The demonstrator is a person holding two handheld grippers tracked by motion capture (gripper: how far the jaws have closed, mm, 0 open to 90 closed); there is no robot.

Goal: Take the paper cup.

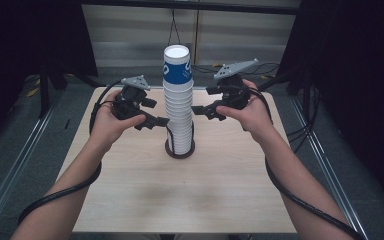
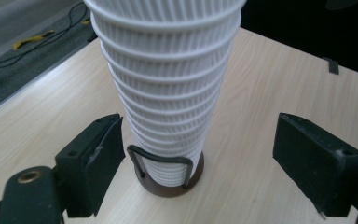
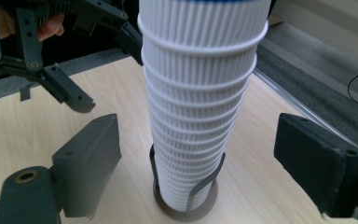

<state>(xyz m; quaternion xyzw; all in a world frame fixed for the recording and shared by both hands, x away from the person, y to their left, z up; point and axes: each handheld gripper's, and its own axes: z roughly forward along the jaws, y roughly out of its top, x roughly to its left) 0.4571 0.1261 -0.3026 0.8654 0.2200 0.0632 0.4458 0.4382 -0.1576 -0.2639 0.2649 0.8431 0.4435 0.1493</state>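
Paper cups [image 1: 178, 107], nested in a tall stack, stand between the wide-apart jaws of the left gripper [image 2: 198, 168] and right gripper [image 3: 198, 165], untouched. Light, thin-walled (easily crushed), ribbed for grip; best pinched gently just under a rim, above the wire holder [image 2: 168, 175].

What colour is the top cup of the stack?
The top cup is blue outside and white inside, clearest in the high view.

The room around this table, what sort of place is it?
Probably a lab or recording studio: black curtains flank a lone table, cables run across the grey floor, and a person works a cup stack with two wired grippers.
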